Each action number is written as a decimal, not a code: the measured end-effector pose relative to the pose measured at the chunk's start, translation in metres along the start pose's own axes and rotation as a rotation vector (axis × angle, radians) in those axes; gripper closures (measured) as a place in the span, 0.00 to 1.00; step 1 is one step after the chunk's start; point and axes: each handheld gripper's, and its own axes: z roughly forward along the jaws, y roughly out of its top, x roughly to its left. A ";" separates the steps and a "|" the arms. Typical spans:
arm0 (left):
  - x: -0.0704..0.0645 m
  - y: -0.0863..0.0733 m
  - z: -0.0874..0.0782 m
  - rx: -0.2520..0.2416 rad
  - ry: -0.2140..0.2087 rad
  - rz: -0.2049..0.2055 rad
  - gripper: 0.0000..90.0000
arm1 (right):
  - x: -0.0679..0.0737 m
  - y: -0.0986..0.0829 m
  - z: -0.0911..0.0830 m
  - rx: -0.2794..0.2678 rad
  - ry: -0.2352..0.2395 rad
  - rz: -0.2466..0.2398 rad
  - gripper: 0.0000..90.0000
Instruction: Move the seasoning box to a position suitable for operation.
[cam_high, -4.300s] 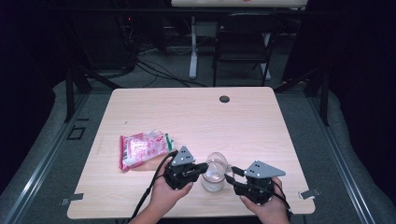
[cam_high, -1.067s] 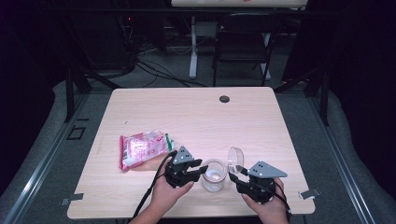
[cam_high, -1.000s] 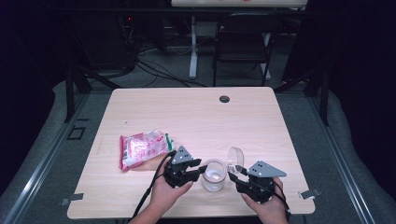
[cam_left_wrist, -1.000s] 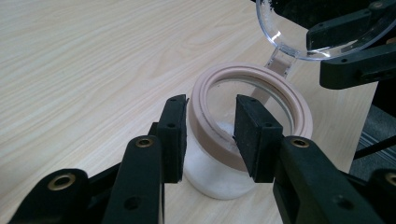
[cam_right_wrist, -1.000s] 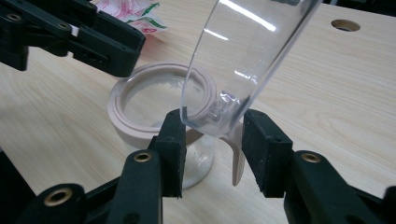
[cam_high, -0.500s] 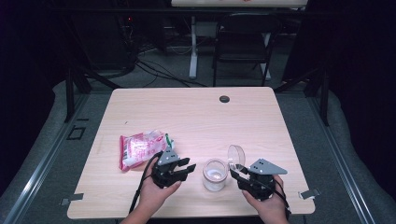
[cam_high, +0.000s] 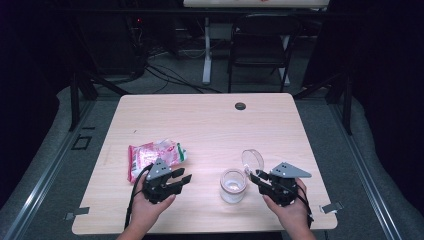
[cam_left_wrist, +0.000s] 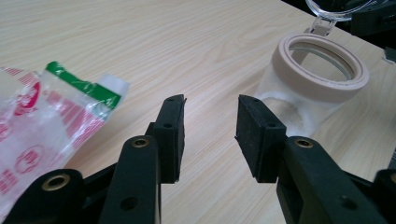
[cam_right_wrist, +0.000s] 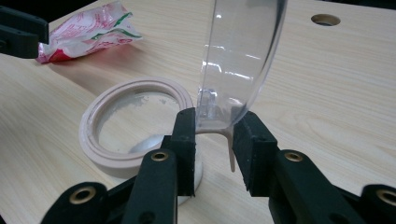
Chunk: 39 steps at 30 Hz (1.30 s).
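Pale wood-grain laminate forms the top of the rectangular table (cam_high: 210, 130), which has a round dark cable hole (cam_high: 240, 106) near its far edge. On the person's left half lies the crumpled red-and-white plastic packet with a green strip (cam_high: 152, 156), flat on the surface.

Toward the near edge, between the two hands, the small clear plastic jar with a beige collar ring (cam_high: 233, 185) stands upright and uncapped; white residue shows inside it. Its clear round hinged lid (cam_high: 252, 161) is swung up on edge just beside the jar, on the right side, attached to the collar by a thin beige strap.

Right gripper (cam_right_wrist: 213, 135): jaws are closed on the lower rim of the lid, holding it upright above the collar.

Left gripper (cam_left_wrist: 209, 128): jaws stand apart with nothing between them. It hovers over bare table, between the packet and the jar, touching neither; the packet's green-edged corner lies just beside its jaw.
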 end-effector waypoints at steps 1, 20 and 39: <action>0.002 -0.001 -0.001 0.000 0.003 0.002 0.69 | -0.001 0.001 0.001 -0.003 0.005 0.009 0.79; 0.019 -0.015 -0.005 -0.023 0.072 -0.029 0.64 | -0.020 0.010 0.016 -0.023 0.032 0.060 0.79; 0.034 -0.019 -0.009 -0.012 0.145 -0.032 0.55 | -0.023 -0.004 0.001 -0.046 0.036 0.079 0.72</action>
